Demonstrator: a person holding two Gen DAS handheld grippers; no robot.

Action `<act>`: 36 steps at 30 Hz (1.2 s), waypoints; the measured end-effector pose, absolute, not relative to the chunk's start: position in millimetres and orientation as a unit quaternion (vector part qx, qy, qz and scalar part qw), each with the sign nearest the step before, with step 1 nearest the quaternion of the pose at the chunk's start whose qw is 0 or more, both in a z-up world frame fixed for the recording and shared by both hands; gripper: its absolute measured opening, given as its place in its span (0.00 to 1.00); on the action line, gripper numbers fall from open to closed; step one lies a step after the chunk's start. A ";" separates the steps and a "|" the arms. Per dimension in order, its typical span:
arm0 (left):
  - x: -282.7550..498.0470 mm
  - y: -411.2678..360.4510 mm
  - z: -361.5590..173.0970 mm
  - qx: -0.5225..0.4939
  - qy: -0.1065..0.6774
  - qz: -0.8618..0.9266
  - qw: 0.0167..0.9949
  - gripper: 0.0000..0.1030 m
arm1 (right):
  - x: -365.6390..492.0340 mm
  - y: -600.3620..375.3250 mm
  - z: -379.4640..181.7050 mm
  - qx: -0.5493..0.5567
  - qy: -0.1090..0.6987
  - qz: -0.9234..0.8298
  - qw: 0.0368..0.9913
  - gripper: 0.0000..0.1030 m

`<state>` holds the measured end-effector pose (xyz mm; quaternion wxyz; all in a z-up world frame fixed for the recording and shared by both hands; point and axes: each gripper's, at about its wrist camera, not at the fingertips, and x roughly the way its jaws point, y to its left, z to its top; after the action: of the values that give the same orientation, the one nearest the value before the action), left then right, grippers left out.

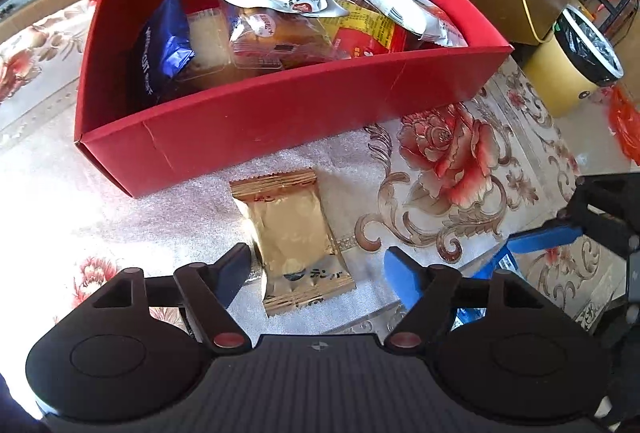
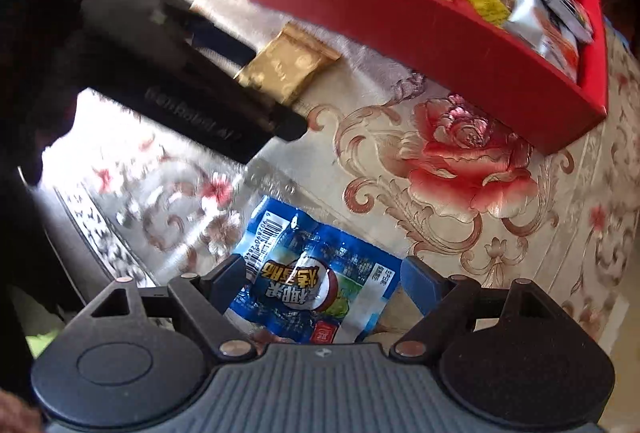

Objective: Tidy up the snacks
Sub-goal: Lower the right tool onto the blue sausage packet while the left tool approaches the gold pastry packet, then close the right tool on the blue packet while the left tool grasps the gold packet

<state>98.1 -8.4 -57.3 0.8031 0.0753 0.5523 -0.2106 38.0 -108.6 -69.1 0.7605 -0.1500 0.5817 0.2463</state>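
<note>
On the table (image 1: 540, 169), before the red box (image 1: 280, 113) of snacks, we find a gold packet (image 1: 292, 241) lying flat between the spread, released fingers of the left claw (image 1: 316, 271), long axis toward the box. The right claw (image 2: 324, 281), likewise released, straddles a blue packet (image 2: 316, 273). We judge both staged for pickup.

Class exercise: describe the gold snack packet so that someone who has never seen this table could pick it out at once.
Find the red box on the flowered tablecloth. On the cloth just in front of its near wall lies the gold snack packet, between the fingers of the open left claw. It alone is plain shiny gold; the nearby loose packet is blue.
</note>
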 end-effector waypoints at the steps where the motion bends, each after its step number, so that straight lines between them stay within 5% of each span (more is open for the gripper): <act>1: 98.6 -8.1 -57.3 0.071 0.554 -0.208 0.803 0.78 | 38.9 -108.7 -68.7 -0.140 0.583 0.237 0.764 0.79; 4: 100.2 -7.5 -58.4 0.049 0.557 -0.201 0.804 0.85 | 45.7 -113.0 -70.8 -0.081 0.596 0.206 0.772 0.80; 10: 97.8 -14.1 -60.6 0.058 0.554 -0.196 0.807 0.88 | 34.2 -96.2 -84.5 -0.109 0.591 0.164 0.782 0.98; 17: 92.7 -13.5 -62.5 0.071 0.544 -0.195 0.813 0.90 | 27.1 -101.0 -83.8 -0.105 0.583 0.156 0.790 0.93; 18: 92.5 -12.1 -62.0 0.066 0.543 -0.191 0.815 0.86 | 25.0 -101.7 -81.9 -0.108 0.580 0.156 0.792 0.87; 24: 92.5 -3.7 -56.6 0.061 0.541 -0.152 0.825 0.56 | 2.5 -107.0 -68.0 -0.120 0.569 0.175 0.794 0.85; 28: 91.4 2.4 -53.3 0.041 0.544 -0.141 0.826 0.45 | 0.1 -119.4 -51.8 -0.092 0.552 0.173 0.811 0.79; 32: 94.3 5.2 -51.9 0.024 0.544 -0.128 0.829 0.44 | -3.4 -127.8 -37.3 -0.071 0.535 0.172 0.824 0.78; 36: 100.2 -2.6 -54.6 0.023 0.543 -0.114 0.832 0.53 | 3.6 -133.4 -26.9 -0.059 0.530 0.174 0.828 0.78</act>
<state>100.2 -2.6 -54.6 0.8316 0.0233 0.5430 -0.1139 3.6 -133.4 -26.9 0.8278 -0.0589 0.5300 0.1741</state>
